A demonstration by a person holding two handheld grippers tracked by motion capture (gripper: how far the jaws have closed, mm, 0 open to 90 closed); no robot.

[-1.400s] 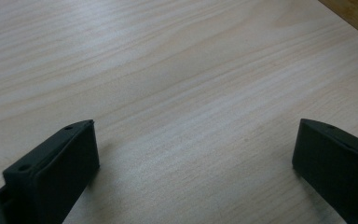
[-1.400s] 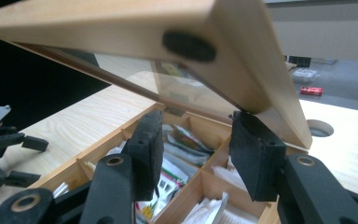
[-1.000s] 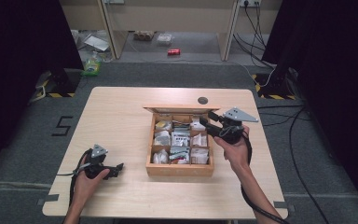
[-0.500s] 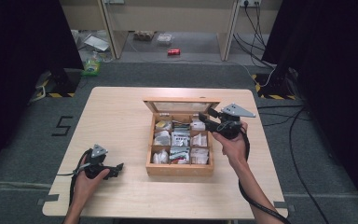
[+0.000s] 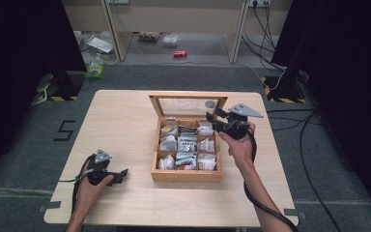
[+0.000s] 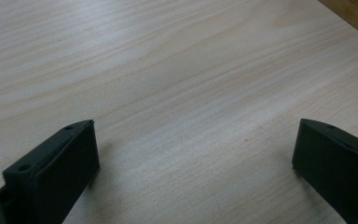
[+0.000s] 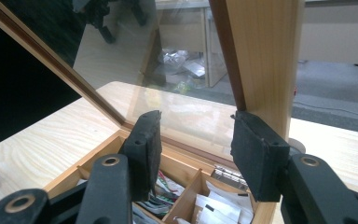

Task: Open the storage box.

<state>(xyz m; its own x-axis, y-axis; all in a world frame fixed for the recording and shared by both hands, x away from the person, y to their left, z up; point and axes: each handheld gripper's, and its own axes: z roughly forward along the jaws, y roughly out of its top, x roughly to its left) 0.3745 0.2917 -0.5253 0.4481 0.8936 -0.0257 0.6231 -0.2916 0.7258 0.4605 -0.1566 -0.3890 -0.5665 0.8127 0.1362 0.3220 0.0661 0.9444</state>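
A wooden box (image 5: 186, 175) with several compartments of tea sachets (image 5: 187, 143) stands mid-table, its glass lid (image 5: 183, 106) raised upright at the back. My right gripper (image 5: 212, 121) hovers at the lid's right end, above the box's back right corner. In the right gripper view the jaws of this gripper (image 7: 196, 135) stand apart, the glass pane (image 7: 121, 70) behind them and the lid's wooden side frame (image 7: 261, 56) just beyond the right finger; nothing is pinched. My left gripper (image 5: 121, 174) rests on the table near its front left, open (image 6: 196, 144) over bare wood.
The light wooden table (image 5: 125, 121) has free room left of the box. A small dark disc (image 5: 210, 103) lies on the table behind the lid. Beyond the far edge, cabinets and loose items stand on the floor. Cables trail at the right.
The box's lid has swung up from nearly flat to upright. My right gripper shifted slightly up and back beside it. The left gripper stayed still.
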